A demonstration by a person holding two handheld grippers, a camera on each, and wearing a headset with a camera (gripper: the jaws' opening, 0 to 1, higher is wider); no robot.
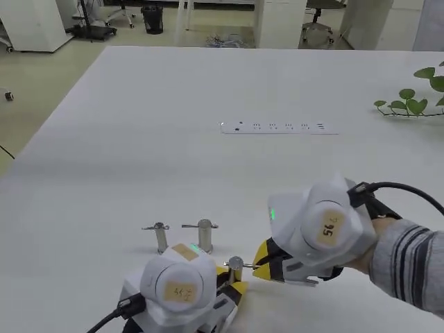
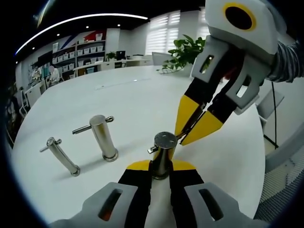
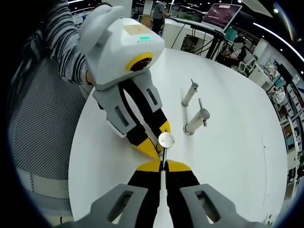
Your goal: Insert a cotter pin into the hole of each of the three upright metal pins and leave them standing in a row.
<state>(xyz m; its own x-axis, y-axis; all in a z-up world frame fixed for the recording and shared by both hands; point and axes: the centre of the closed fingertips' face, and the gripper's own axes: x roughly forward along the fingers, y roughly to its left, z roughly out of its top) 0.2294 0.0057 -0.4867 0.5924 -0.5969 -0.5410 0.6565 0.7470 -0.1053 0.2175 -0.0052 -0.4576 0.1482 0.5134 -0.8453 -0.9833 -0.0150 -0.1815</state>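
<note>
Three upright metal pins stand in a row near the front of the white table (image 1: 208, 159). The left pin (image 1: 161, 236) and the middle pin (image 1: 205, 234) each carry a cotter pin through the head. My left gripper (image 2: 161, 166) is shut on the shaft of the third pin (image 2: 163, 149), the rightmost one (image 1: 235, 266). My right gripper (image 3: 163, 166) is shut on a thin cotter pin (image 3: 163, 158) whose front end sits in that pin's hole, just under its round top (image 3: 166, 139). The cotter pin's tip (image 2: 152, 150) pokes out on the far side.
A white power strip (image 1: 279, 127) lies further back on the table, and a leafy plant (image 1: 416, 97) trails at the right edge. A striped sleeve (image 1: 409, 260) comes in from the right. Chairs and cabinets stand beyond the table.
</note>
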